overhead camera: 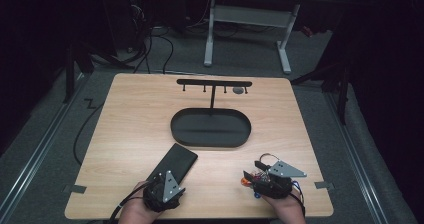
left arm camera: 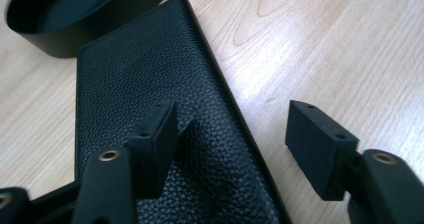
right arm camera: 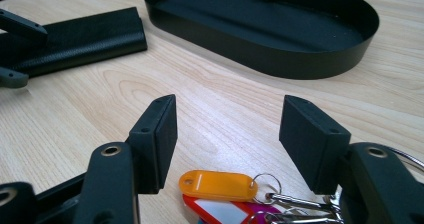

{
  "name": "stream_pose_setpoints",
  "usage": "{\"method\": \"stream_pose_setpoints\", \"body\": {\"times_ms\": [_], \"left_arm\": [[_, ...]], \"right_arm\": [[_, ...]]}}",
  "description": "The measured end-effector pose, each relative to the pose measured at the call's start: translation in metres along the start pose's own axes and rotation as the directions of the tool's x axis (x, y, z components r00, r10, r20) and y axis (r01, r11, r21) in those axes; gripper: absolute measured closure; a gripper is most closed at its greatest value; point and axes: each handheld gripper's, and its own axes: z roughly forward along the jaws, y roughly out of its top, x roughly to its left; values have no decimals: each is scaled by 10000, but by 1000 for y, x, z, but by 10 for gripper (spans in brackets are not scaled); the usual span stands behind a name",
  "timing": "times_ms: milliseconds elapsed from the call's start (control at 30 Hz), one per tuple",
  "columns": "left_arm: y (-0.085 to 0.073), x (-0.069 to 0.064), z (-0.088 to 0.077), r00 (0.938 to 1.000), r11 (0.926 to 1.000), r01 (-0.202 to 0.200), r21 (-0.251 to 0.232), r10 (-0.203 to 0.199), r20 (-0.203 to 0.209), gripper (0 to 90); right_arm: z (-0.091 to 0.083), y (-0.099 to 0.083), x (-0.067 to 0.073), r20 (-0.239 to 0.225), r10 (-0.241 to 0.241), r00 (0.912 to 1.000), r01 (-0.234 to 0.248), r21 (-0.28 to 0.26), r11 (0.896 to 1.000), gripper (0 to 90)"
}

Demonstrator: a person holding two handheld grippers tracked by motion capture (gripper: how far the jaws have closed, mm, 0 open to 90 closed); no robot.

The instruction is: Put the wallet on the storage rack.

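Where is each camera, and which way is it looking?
High view: sits above the table, looking forward and down; both forearms and each hand-held gripper show, left, right.
Left gripper view: rides the left gripper, facing the black wallet; its own open jaws show.
Right gripper view: rides the right gripper, facing the keys; its own open jaws show.
All three share the black oval tray.

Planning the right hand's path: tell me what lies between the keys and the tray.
Bare tabletop. In the right gripper view, nothing sits between the keys and the tray. The wallet lies off to the side.
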Motion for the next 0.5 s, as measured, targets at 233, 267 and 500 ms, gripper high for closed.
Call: {"method": "stream_pose_setpoints", "body": {"times_ms": [233, 267, 500], "left_arm": [[-8, -4, -3, 9978, 9992, -357, -185, 346, -558, 432], [-10, -2, -4, 9977, 9993, -329, -188, 318, -600, 446], [-14, 5, -4, 9976, 9999, 29, -154, -40, -689, 483]], "right_arm": [[2, 1, 3, -35, -65, 10000, 66, 59, 10000, 411], [2, 1, 3, -48, -60, 10000, 60, 55, 10000, 411], [4, 2, 4, -31, -86, 10000, 86, 65, 9999, 413]]}}
